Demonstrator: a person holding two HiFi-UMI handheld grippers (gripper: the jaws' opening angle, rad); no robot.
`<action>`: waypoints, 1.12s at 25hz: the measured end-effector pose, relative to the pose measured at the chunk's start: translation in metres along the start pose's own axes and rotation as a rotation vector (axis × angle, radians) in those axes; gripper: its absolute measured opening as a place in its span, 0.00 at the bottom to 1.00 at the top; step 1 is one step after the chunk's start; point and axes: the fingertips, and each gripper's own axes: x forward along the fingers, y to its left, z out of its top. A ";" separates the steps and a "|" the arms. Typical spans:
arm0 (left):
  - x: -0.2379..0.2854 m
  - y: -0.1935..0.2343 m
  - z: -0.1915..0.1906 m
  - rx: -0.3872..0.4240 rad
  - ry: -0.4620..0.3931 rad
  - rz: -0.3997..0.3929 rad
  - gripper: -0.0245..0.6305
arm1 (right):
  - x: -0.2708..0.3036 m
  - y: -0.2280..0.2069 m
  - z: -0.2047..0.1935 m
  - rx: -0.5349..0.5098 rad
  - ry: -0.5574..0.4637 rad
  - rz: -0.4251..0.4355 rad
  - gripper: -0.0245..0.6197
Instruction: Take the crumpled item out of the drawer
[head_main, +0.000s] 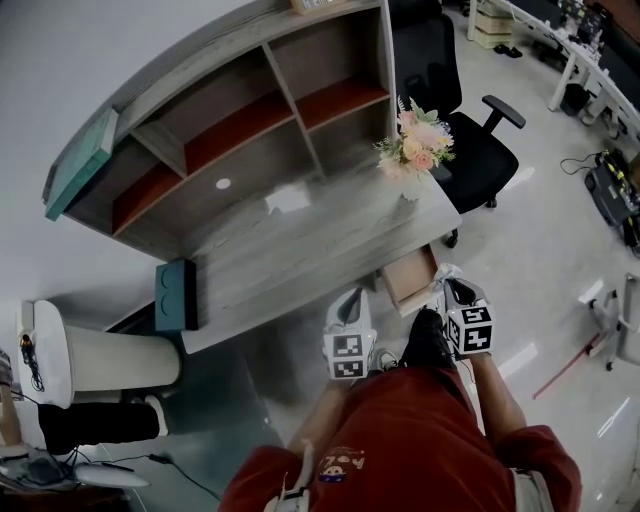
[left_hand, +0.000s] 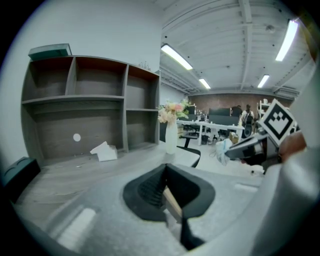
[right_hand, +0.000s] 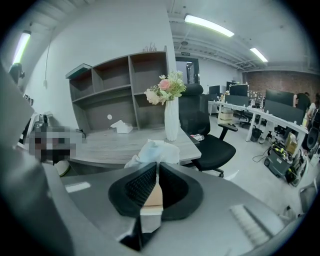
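Desk (head_main: 300, 250) in the middle, with a shelf unit (head_main: 230, 110) on its far part. On top of the shelf unit, at the left end, a flat box (head_main: 80, 165). On the desk, before the shelves, a piece of paper (head_main: 288, 200); at the right end, a vase with flowers (head_main: 415, 160). Right of the desk, an office chair (head_main: 470, 140). Under the near right corner, a drawer (head_main: 410, 280), pulled out. Just left of the drawer, the left gripper (head_main: 352, 300); just right of it, the right gripper (right_hand: 156, 165), with the crumpled item (right_hand: 152, 151) between its jaws. Near left of the desk, on the floor, a bin (head_main: 110, 358).
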 end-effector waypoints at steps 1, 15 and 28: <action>0.000 0.001 0.001 -0.001 -0.001 0.002 0.03 | 0.000 0.000 0.002 -0.004 -0.004 0.000 0.06; -0.004 0.008 0.001 -0.008 -0.008 0.020 0.03 | 0.008 0.015 0.013 -0.057 -0.011 0.024 0.06; -0.006 0.012 0.000 -0.010 -0.006 0.024 0.04 | 0.011 0.020 0.011 -0.057 -0.011 0.029 0.06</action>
